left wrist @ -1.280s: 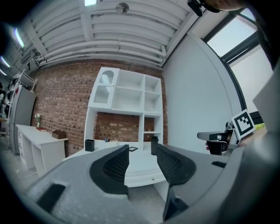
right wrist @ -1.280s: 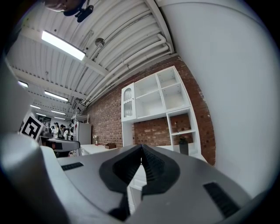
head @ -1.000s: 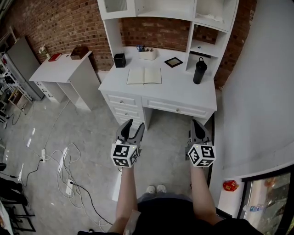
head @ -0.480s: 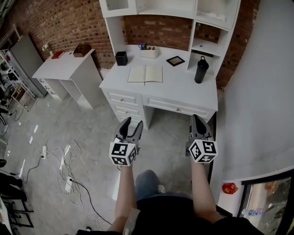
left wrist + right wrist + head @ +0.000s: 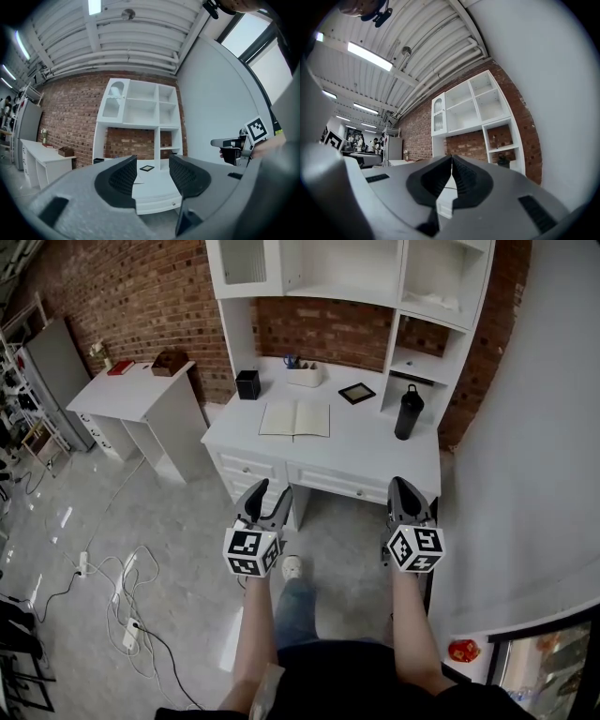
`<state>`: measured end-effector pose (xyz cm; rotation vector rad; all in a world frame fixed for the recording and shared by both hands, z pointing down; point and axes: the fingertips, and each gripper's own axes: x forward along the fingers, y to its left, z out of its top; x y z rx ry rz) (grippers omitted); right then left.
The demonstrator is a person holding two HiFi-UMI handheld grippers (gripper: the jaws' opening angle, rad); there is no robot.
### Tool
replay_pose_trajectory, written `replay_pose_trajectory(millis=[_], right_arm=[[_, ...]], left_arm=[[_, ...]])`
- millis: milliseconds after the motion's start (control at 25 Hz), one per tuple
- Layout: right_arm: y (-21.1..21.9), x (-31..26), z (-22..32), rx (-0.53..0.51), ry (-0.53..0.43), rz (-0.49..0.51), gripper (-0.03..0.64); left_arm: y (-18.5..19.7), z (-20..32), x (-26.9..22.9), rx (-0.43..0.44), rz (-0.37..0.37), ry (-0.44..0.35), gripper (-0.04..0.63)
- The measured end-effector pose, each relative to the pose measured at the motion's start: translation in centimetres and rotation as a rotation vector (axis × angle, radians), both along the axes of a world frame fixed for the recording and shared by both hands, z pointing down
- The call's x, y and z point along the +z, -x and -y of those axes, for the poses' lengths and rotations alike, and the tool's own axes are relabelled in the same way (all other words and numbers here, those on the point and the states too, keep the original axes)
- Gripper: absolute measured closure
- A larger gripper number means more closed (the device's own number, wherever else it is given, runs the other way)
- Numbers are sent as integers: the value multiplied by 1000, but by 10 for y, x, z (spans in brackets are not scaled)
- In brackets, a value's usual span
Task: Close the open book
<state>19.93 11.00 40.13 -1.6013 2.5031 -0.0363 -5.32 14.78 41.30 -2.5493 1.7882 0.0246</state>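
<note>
The open book lies flat in the middle of the white desk, pages up. Both grippers hang well short of the desk, over the floor. My left gripper is open, with empty jaws pointing toward the desk drawers; in the left gripper view the desk top shows between the fingers. My right gripper is shut on nothing, its fingertips meeting in the right gripper view. It sits in front of the desk's right end.
On the desk stand a black cup, a white organiser, a small framed picture and a black bottle. A white side table is at the left. Cables trail on the floor. A grey wall runs along the right.
The person has stepped toward the desk; a leg and shoe now show between the arms. Both grippers keep their pose, a little closer to the desk front.
</note>
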Motion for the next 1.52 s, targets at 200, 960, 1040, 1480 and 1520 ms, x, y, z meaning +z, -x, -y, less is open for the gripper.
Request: replay_pose_trajectory(millis=[200,960,1040,1480,1520], right_arm=[[5,-3,36,2,-12,-4,617],[86,63,336,31,155,-11,617],[95,68,366,33,169,-17,617],[122,72,454,38,173,-21,617],[123,71,458,41,168,-21,617]], left_arm=[[5,39,-9,7,5,-23,410],[66,344,61,71,25,138,410],[71,373,67,82,20,146,410],[81,463,67,134,34,150,410],[80,468,66,140,36,145,410]])
